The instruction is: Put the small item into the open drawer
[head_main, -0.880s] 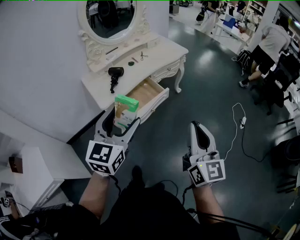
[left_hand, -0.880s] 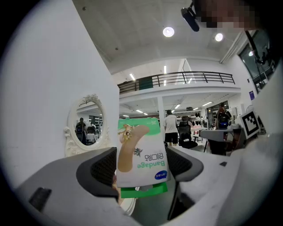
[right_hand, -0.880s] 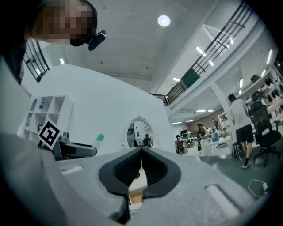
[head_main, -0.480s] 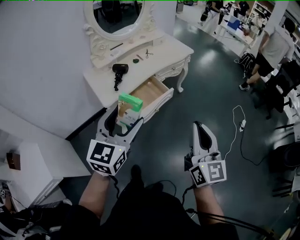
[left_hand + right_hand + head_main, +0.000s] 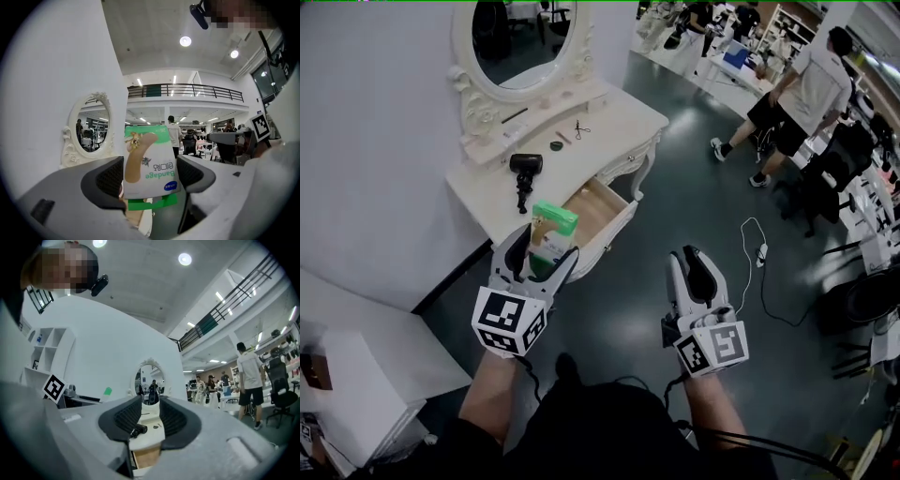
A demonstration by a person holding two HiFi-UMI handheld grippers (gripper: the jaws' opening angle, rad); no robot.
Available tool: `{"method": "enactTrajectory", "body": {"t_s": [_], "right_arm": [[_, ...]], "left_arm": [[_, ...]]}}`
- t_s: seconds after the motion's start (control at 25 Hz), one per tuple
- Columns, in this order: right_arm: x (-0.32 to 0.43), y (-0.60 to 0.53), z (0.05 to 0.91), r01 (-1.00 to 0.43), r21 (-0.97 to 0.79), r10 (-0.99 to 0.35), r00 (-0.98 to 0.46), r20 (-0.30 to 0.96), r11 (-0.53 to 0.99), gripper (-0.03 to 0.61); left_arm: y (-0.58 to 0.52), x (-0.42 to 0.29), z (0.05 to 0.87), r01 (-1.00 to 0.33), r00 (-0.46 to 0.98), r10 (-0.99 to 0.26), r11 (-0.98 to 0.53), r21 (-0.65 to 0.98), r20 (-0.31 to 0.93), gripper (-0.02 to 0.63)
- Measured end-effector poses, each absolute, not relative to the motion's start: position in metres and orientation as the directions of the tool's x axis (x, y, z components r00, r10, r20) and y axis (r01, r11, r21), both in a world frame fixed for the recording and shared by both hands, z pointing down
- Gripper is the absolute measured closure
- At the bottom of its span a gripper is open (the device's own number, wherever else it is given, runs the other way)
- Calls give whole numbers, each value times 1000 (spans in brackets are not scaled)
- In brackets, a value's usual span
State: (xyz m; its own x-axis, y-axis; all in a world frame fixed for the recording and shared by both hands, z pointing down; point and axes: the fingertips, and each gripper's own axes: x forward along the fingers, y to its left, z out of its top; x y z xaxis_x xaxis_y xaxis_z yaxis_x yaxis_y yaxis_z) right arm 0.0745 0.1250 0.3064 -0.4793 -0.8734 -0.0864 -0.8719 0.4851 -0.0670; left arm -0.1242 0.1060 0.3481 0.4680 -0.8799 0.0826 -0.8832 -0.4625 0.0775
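My left gripper [image 5: 540, 246] is shut on a green and white bandage box [image 5: 551, 229], which stands upright between the pads. It hangs above the floor just in front of the open wooden drawer [image 5: 594, 200] of the white dressing table [image 5: 591, 145]. In the left gripper view the bandage box [image 5: 150, 164] fills the gap of the left gripper [image 5: 151, 180], print upside down. My right gripper [image 5: 691, 259] is held lower right over the dark floor, open a little with nothing in it. In the right gripper view the right gripper [image 5: 150, 416] frames the tabletop, with the drawer [image 5: 145, 456] below.
On the tabletop lie a black hair dryer [image 5: 524, 170], scissors [image 5: 579, 129] and a small dark disc [image 5: 556, 145], below an oval mirror [image 5: 520, 37]. A white cable [image 5: 754, 251] trails on the floor at right. A person [image 5: 802, 89] walks beyond it. A white cabinet [image 5: 366, 361] stands lower left.
The view has swung, so the table now sits further left. The left gripper still holds the box and overlaps the drawer's near corner. A person has walked closer at upper right.
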Motion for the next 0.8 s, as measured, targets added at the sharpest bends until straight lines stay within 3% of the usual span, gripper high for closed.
{"method": "enactTrajectory", "body": {"t_s": [0.4,0.8], "right_arm": [[19,93,304,-902,-48,-902,-426,-65,429,462],[12,43,321,-890,-88,-894,-443,-66,447,463]], "left_arm": [[59,-172,374,-849,527,-843,-518,103,104,265],[18,-178,394,-852,523,-840,-511,114,143,265]]}}
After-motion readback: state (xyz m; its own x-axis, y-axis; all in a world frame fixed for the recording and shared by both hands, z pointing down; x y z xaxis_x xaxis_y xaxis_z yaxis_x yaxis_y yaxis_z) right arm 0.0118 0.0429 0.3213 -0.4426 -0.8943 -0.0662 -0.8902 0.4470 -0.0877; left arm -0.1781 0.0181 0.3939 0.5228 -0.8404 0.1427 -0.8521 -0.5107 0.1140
